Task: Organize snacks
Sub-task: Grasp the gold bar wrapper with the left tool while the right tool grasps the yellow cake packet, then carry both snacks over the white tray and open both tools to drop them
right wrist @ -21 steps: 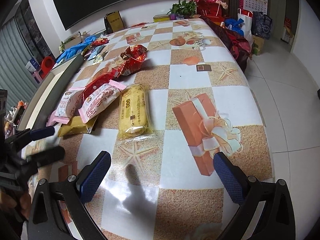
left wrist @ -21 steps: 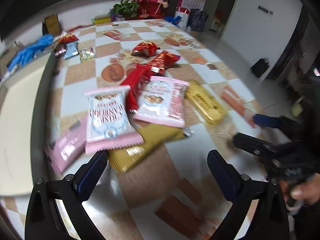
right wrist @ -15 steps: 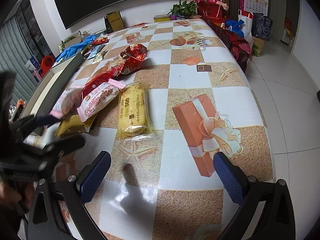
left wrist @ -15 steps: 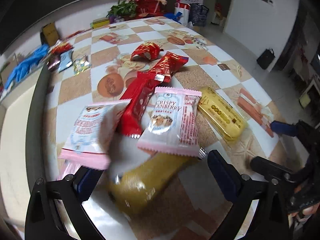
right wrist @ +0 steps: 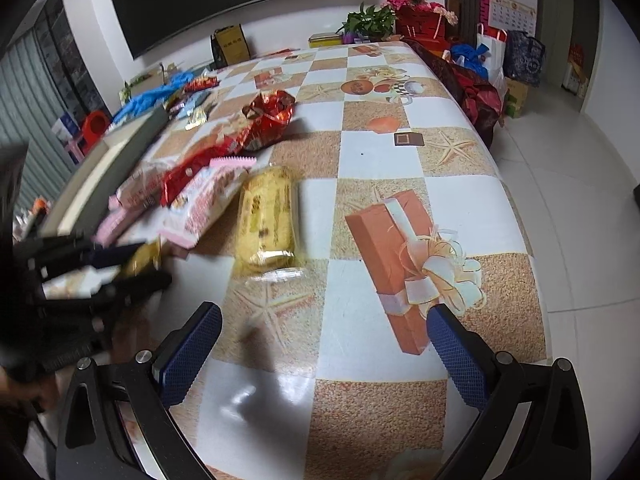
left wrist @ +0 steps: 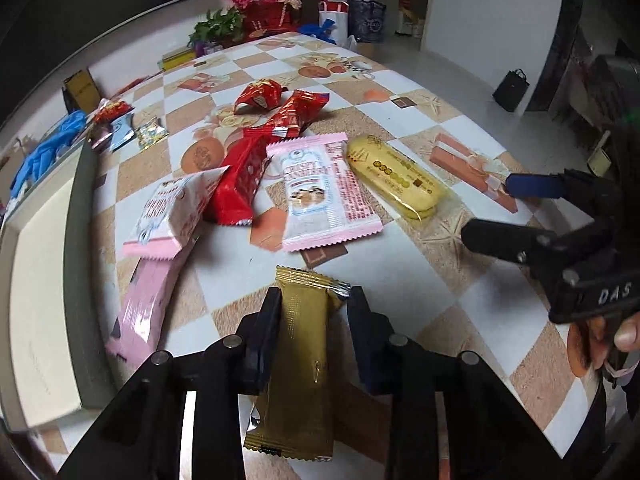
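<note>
My left gripper (left wrist: 314, 300) is shut on a gold snack packet (left wrist: 300, 360) and holds it just above the checkered table (left wrist: 400, 280). Ahead of it lie a pink-edged cranberry packet (left wrist: 320, 196), a tilted second pink-edged packet (left wrist: 176, 208), a pink bar (left wrist: 144, 308), a red packet (left wrist: 238, 184) and a yellow cake packet (left wrist: 396, 180). My right gripper (right wrist: 324, 332) is open and empty over the table's near part. It also shows at the right of the left wrist view (left wrist: 500, 208). The yellow cake packet (right wrist: 268, 216) lies ahead of it.
A cream box with a dark rim (left wrist: 40, 280) stands along the table's left edge. More red packets (left wrist: 280, 100) and small sweets (left wrist: 120, 128) lie farther back, near blue gloves (left wrist: 44, 148). Flowers (right wrist: 400, 12) and bags stand beyond the far end. The table's right edge (right wrist: 516, 208) drops to the floor.
My left gripper has closed on the gold packet and pulled it out from under the pink packets. The left pink-edged packet has tipped over. The right gripper has stayed open and still.
</note>
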The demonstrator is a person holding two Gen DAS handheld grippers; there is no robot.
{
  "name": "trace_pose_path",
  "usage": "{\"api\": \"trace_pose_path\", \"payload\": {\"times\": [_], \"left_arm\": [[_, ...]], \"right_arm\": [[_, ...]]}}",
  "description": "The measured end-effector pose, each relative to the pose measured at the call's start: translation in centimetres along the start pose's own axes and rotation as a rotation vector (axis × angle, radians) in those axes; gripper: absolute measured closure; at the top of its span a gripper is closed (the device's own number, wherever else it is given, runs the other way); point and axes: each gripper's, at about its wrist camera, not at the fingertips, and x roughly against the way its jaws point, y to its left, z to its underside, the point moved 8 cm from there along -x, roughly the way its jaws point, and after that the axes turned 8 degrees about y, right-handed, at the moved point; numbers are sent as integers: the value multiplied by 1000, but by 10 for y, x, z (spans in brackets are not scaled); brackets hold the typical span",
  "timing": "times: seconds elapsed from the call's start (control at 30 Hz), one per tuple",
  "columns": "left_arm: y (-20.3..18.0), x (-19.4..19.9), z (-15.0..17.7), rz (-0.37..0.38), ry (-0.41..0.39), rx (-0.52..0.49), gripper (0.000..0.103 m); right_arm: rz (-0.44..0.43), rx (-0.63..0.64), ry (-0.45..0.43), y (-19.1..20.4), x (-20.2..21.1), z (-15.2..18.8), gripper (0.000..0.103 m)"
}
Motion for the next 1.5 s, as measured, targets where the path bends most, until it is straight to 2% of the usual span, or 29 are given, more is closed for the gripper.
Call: {"api": "trace_pose_path", "payload": {"times": [0.1, 0.27, 0.33, 0.43, 0.5, 0.67, 0.8, 0.83, 0.93, 0.97, 1.0, 1.07, 1.1, 1.13, 1.17, 1.2, 1.23, 1.27, 1.3, 1.4, 1.5], "left_arm": [[2, 5, 5, -5, -16, 37, 65], [6, 10, 13, -8, -15, 67, 55], [6, 12, 16, -10, -14, 71, 40], [5, 13, 21, -14, -25, 75, 25], [4, 7, 26, -14, -10, 82, 25], [3, 5, 29, -23, -35, 89, 19], [6, 0, 29, -20, -18, 100, 0], [7, -1, 28, -24, -16, 102, 0], [7, -2, 28, -25, -16, 104, 0], [7, -2, 28, -24, -17, 105, 0], [7, -2, 29, -24, -17, 105, 0], [8, 0, 29, -24, -28, 113, 6], [8, 3, 28, -28, -44, 116, 20], [7, 8, 28, -33, -62, 117, 42], [7, 10, 28, -28, -70, 122, 52], [7, 12, 29, -23, -72, 129, 65], [8, 12, 30, -16, -73, 134, 71], [8, 13, 31, -2, -73, 144, 73], [9, 15, 32, 27, -71, 159, 79], [13, 19, 37, 133, -71, 223, 79], [14, 23, 41, 154, -79, 242, 79]], "right_arm": [[22, 23, -6, 5, 3, -8, 0], [54, 46, 5, 16, 1, -23, 0], [70, 64, 14, 20, -1, -25, 0], [86, 83, 32, 25, -7, -23, 0], [102, 88, 48, 24, -12, -19, 0], [127, 87, 81, 19, -27, -11, 0], [153, 103, 64, 19, -30, -14, 0], [149, 103, 55, 19, -30, -18, 3], [152, 116, 36, 25, -29, -33, 40], [147, 114, 42, 28, -32, -40, 45], [144, 117, 45, 30, -35, -43, 45], [145, 134, 42, 37, -40, -49, 45], [145, 141, 41, 41, -41, -51, 47], [140, 148, 43, 45, -42, -52, 53], [130, 152, 44, 47, -41, -51, 65], [126, 157, 48, 50, -40, -49, 65], [120, 160, 51, 52, -40, -46, 65], [108, 158, 54, 54, -38, -42, 65], [98, 151, 57, 55, -36, -38, 65], [50, 111, 54, 57, -24, -25, 65], [-3, 69, 28, 60, -8, -13, 65]]}}
